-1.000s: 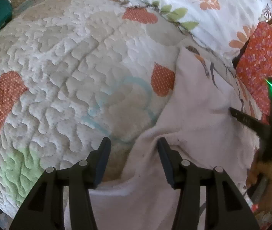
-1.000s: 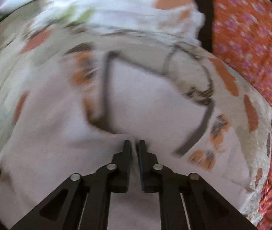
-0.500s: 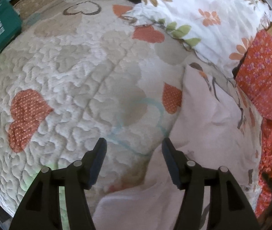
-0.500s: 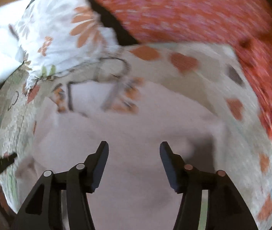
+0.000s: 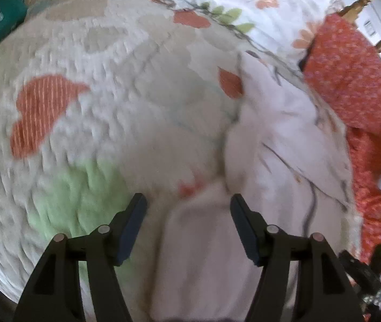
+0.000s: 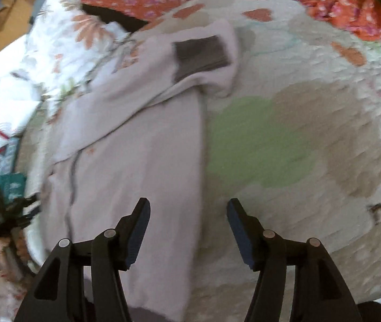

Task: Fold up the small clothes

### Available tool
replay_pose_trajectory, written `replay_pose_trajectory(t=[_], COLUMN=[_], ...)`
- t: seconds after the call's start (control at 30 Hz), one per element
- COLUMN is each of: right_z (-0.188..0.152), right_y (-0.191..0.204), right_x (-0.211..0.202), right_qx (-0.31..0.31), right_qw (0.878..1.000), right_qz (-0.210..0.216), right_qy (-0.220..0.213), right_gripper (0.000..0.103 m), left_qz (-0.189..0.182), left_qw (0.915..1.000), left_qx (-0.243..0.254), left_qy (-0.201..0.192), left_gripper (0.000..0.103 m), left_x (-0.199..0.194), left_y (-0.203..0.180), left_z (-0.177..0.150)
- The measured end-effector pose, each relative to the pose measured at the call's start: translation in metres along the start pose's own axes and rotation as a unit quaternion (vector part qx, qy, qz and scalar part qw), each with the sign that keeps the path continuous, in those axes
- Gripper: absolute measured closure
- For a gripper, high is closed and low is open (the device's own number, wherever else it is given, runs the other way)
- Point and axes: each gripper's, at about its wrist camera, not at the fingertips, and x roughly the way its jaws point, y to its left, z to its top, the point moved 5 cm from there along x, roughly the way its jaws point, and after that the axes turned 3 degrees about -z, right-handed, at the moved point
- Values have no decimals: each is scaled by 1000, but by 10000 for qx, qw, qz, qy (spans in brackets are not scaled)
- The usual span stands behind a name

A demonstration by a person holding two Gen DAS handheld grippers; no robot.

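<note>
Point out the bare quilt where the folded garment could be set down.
Free: the quilt right of the pink garment, round its green patch, short of the red blanket. Crowded: the far side, with the floral pillow and clutter.

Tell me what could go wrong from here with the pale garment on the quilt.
The right tongs are opening and straddle only the pale garment edge, so closing might catch the quilt too. The folded top layer lies loose and could slip open when tugged. The left tongs stand open over a bunched corner, so a grab may pinch several layers.
</note>
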Motion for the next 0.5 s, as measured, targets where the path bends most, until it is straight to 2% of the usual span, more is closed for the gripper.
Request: replay_pose_trajectory(t=[0.03,0.07,0.1,0.13,0.23,0.43,0.5], right_z=[-7,-12,-17,-24,-43,-80,-91], right_y=[6,9,15,20,28,31,33], right_x=[5,7,8,8,9,6,7], right_qx=[2,-40,-140,-245,-246,-171,-125], right_qw=[9998,9997,9997,9995,9978,9906,9879], right_qz=[175,210,194,207,601,1314,1480], right_qy=[88,102,51,20,109,343,445], right_gripper=[38,38,38,38,38,38,38], left_qz=[-60,-147,-234,-349,-601,-888,-945], left_qw=[10000,9999,9997,9992,9976,9953,9946], left_qx=[-16,-47,-103,-193,-312,-289,-338], left_qy=[-26,-50,-42,-44,-112,249,264], left_gripper=[49,57,61,61,61,61,61], left_x=[-3,-6,-7,-9,-16,-18,-22], left_y=[1,2,4,6,11,5,5], left_z=[-7,-16,-23,-30,-52,-95,-105])
